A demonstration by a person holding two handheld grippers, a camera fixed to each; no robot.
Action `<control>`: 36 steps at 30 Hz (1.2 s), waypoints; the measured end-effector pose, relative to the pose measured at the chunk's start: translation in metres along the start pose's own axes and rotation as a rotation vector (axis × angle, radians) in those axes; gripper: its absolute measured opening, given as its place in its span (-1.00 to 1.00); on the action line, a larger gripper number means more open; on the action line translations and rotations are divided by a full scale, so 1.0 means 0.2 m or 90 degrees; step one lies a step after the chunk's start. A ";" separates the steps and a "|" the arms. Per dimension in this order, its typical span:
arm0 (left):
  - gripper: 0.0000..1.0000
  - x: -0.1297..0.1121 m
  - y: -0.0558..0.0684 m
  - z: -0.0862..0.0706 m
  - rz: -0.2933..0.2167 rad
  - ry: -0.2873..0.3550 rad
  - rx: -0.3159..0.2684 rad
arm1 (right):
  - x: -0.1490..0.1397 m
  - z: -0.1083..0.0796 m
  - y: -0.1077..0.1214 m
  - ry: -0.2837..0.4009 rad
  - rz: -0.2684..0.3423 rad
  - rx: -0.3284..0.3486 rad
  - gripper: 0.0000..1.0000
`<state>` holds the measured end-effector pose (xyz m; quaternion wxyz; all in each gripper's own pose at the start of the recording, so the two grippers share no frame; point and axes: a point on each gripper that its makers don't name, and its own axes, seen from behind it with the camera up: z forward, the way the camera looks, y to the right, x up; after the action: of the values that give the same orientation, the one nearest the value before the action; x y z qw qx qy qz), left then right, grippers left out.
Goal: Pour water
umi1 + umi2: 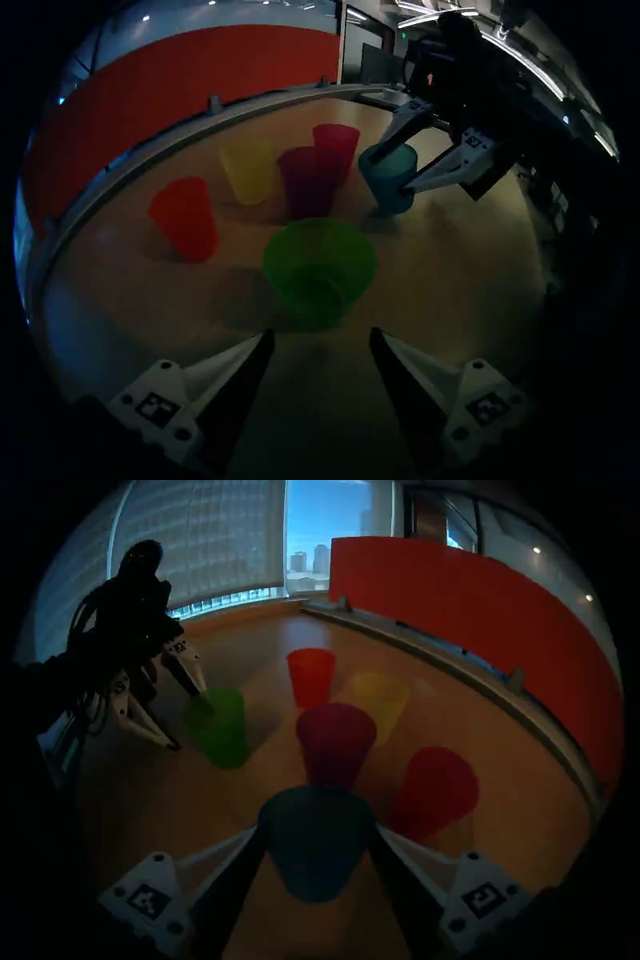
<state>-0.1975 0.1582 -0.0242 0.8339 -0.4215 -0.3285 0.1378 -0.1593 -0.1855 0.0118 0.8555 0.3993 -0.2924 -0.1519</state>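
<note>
A green cup stands upright on the wooden table, just ahead of my left gripper. That gripper is open, and the cup is beyond its fingertips, not between them. The right gripper view shows the same green cup beside the left gripper. My right gripper is shut on a blue cup, one finger pressing each side. In the left gripper view the blue cup stands upright at table level inside the right gripper. I cannot see water in either cup.
Behind the green cup stand an orange-red cup, a yellow cup, a purple cup and a pink-red cup. A rail and a red panel border the table's far edge. Windows lie beyond.
</note>
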 end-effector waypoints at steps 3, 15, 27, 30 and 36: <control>0.76 0.01 0.00 -0.04 0.002 0.013 0.007 | -0.02 0.00 0.00 -0.002 -0.001 -0.001 0.80; 0.76 -0.01 -0.02 -0.12 -0.024 0.030 0.016 | -0.07 -0.06 -0.01 -0.010 -0.013 -0.005 0.83; 0.76 -0.02 -0.01 -0.14 -0.022 0.030 0.022 | -0.18 -0.11 0.00 -0.031 0.006 -0.016 0.99; 0.76 -0.03 -0.02 -0.15 -0.022 0.030 0.029 | -0.19 -0.12 -0.01 -0.035 0.009 -0.016 0.99; 0.76 -0.05 -0.03 -0.20 -0.032 0.038 0.046 | -0.22 -0.19 -0.01 -0.036 0.009 -0.022 0.99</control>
<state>-0.1785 0.1240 -0.0405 0.8612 -0.3867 -0.3086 0.1160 -0.1699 -0.1428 -0.0267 0.8550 0.3777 -0.3164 -0.1620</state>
